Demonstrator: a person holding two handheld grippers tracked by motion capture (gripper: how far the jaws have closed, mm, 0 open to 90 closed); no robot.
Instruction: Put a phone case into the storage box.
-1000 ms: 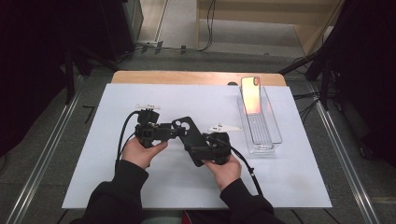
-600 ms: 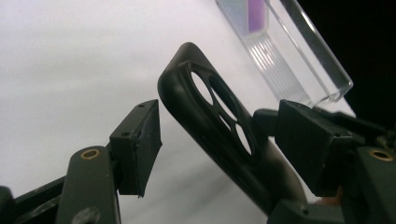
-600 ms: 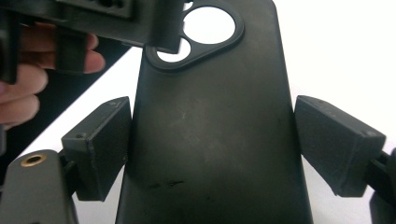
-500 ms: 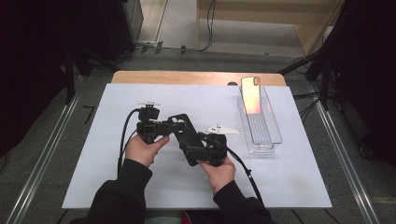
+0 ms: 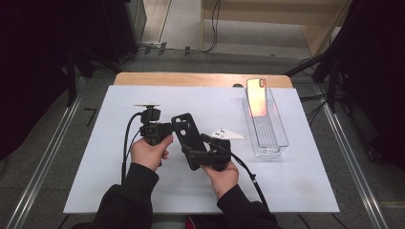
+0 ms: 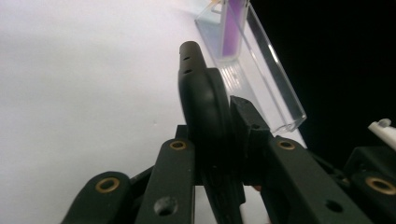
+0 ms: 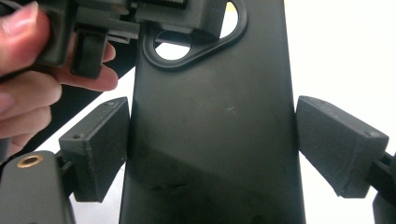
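Observation:
A black phone case hangs over the white table between my two grippers. My left gripper has just been closing, and its jaws now clamp the camera-hole end of the case, seen edge-on. My right gripper straddles the other end. In the right gripper view the case fills the span between the pads. The left pad touches it and the right pad stands slightly off. These jaws have just been opening.
A clear plastic tray lies at the right of the white sheet, with a phone leaning upright in its far end. The tray is also in the left gripper view. The table's wooden far edge runs behind.
The left gripper's jaws have closed onto the case's upper end. The right hand has drawn slightly toward the person. The case stays between the two grippers.

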